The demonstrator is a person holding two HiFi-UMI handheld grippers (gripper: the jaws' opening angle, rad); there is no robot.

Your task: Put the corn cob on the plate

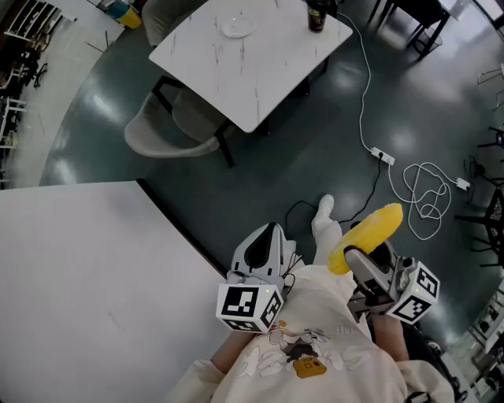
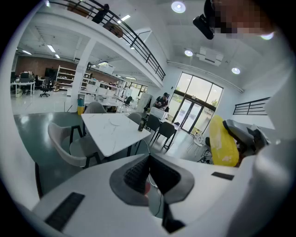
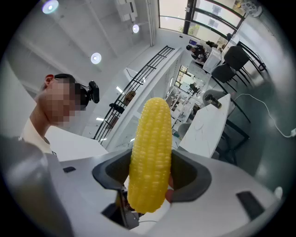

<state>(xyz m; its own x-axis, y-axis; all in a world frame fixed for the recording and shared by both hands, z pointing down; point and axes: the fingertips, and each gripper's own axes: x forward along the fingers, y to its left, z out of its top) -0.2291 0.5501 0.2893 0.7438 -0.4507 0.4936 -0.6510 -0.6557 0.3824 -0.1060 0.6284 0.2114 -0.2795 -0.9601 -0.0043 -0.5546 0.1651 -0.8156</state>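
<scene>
Corn cob (image 3: 150, 152) clamped between right gripper (image 3: 151, 179) fingers, held in air, tip jutting beyond them. Left gripper (image 2: 149, 178) just beside, fingers pressed together, nothing between. Plate (image 1: 237, 27) on far table (image 1: 260, 79), well ahead of both.

Open floor (image 1: 299, 157) separates the near worktop (image 1: 79, 275) from the marble table (image 1: 260, 71); a chair (image 1: 161, 135) blocks its near edge, a bottle (image 1: 316, 14) stands right of the plate (image 1: 237, 27)

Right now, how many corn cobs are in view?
1. The corn cob is clamped in the right gripper, off to the right of the near white table. Others may lie out of frame.
</scene>
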